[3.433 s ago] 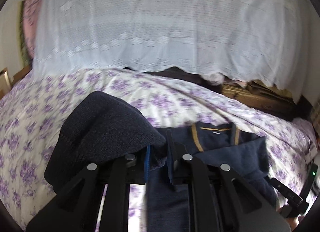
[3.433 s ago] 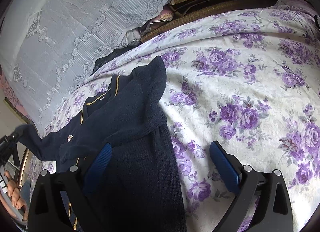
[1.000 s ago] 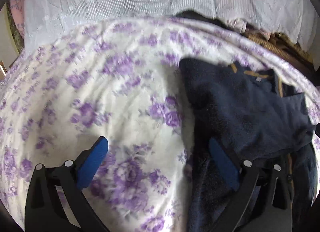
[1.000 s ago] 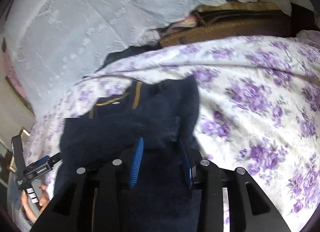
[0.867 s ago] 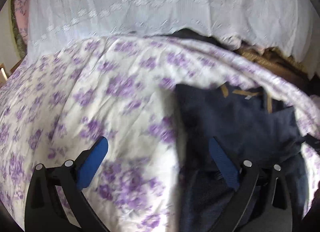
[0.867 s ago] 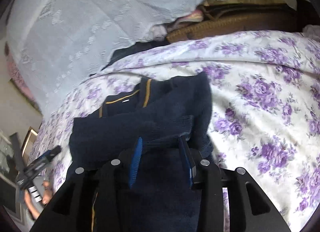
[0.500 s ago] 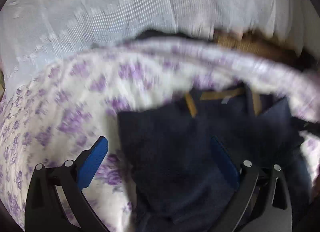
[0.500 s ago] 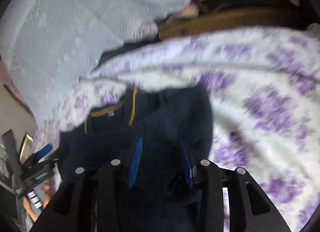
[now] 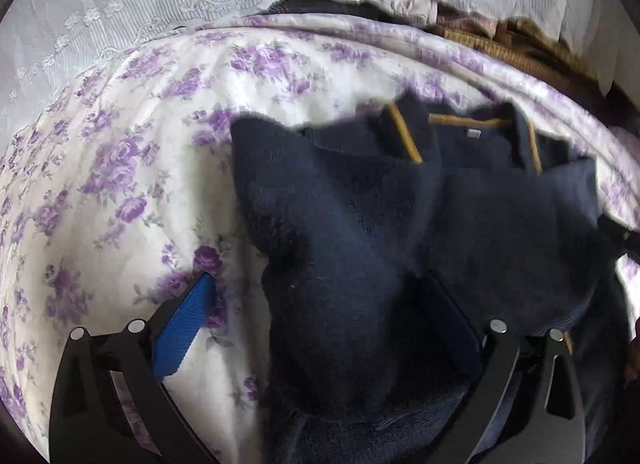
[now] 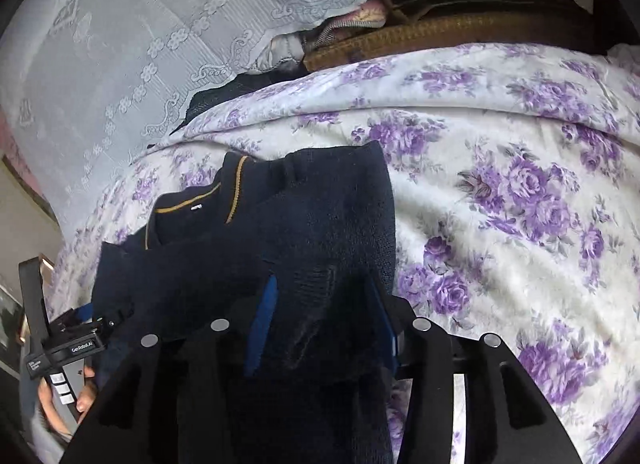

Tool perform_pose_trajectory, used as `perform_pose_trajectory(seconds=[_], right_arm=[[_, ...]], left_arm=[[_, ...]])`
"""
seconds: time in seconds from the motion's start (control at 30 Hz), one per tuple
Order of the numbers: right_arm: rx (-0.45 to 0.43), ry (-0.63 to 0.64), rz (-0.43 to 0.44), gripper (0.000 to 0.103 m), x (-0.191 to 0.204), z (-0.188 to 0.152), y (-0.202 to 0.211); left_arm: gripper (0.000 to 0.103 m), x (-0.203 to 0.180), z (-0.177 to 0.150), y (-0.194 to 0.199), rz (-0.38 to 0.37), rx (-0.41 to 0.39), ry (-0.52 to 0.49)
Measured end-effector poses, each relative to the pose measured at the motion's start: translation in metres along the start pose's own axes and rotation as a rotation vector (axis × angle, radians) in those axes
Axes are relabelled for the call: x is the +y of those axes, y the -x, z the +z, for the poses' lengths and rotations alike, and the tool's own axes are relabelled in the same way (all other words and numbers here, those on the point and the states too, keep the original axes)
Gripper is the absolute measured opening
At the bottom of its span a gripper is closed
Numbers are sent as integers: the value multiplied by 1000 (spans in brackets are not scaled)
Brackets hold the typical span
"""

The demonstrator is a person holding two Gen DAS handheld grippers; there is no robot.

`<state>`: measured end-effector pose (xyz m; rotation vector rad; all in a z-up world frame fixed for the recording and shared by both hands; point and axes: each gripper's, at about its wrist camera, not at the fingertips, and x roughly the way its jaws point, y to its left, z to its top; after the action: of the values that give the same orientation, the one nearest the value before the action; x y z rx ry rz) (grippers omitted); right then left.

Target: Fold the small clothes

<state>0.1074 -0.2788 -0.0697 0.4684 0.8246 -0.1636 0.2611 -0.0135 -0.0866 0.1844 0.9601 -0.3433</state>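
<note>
While the right gripper straddles a bunched fold of the navy knitted cardigan with mustard-yellow collar trim, its blue pads have just been easing apart, knit between them, apparently no longer pinched. Left gripper stands spread wide: one pad over the purple-flowered white bedspread, the other over the knit, gripping nothing. Cardigan lies flat on the bedspread, long axis running away from both sets of fingers toward the collar. Right hand sits nearer the folded-in sleeve.
</note>
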Motion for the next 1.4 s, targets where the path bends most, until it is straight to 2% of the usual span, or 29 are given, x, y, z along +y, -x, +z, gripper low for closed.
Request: perform_pose_trajectory(seconds=[0.03,0.07,0.1,0.13,0.17,0.23,0.3,0.4,0.43,0.5,0.53,0.6,0.67,0.73,0.77,0.83,0.87,0.9,1.0,1.07,1.13,1.17,1.2,1.23,1.3,1.33,1.4], right_arm=[[-5,10,-8,47,2,-1,0],[-15,40,-33,40,6,-3,2],[-32,64,-57,27,10,-5,4],[-39,100,-50,2,17,-7,6],[-51,116,-39,1,22,-9,9],[-134,167,-52,1,34,-4,23],[-216,191,-87,1,40,9,36],[-227,198,-145,0,36,28,30],[-191,200,-189,0,29,28,16],[-106,139,-191,0,12,21,-2],[-79,98,-171,0,4,18,-5],[-136,78,-122,0,5,20,14],[-201,166,-54,4,31,16,38],[-151,249,-4,4,54,4,37],[-92,296,5,4,67,-8,28],[31,356,-9,4,77,-28,6],[57,390,-40,4,79,-39,-4],[50,392,-41,4,80,-39,-3],[59,328,-24,0,72,-31,8],[23,343,-34,5,78,-38,20],[-6,385,6,5,93,-41,31],[-10,395,24,5,98,-38,30],[-7,404,39,6,104,-38,29],[6,413,57,11,112,-37,24],[66,447,60,20,123,-42,4],[102,459,40,22,125,-47,-11],[88,439,62,22,121,-47,-11]], left_arm=[[99,-2,0,1,7,-2,-7],[99,-3,0,1,9,-4,-10],[99,-2,0,2,6,-7,-3],[99,-1,0,3,0,-10,2],[99,1,-1,5,-8,-17,11],[99,8,-2,14,-8,-48,41],[99,20,-2,29,9,-114,86],[99,41,6,38,-11,-176,178],[99,45,7,38,-12,-176,196],[99,47,10,26,25,-133,196],[99,45,12,13,68,-80,180],[99,40,13,-14,133,31,141],[99,34,16,-6,182,-5,112],[99,35,14,0,188,-33,120],[99,39,14,4,177,-49,140],[99,45,15,3,180,-52,152],[99,48,17,-5,183,-29,155],[99,52,18,-15,160,17,170],[99,55,15,2,153,-30,185],[98,56,5,26,78,-67,194],[98,50,-7,54,-52,-124,149],[98,46,-11,60,-71,-132,125],[98,36,-16,64,-74,-128,77],[98,25,-22,60,-60,-105,33],[99,6,-31,28,25,4,-61],[99,2,-31,23,37,11,-68],[99,1,-30,29,46,11,-59]])
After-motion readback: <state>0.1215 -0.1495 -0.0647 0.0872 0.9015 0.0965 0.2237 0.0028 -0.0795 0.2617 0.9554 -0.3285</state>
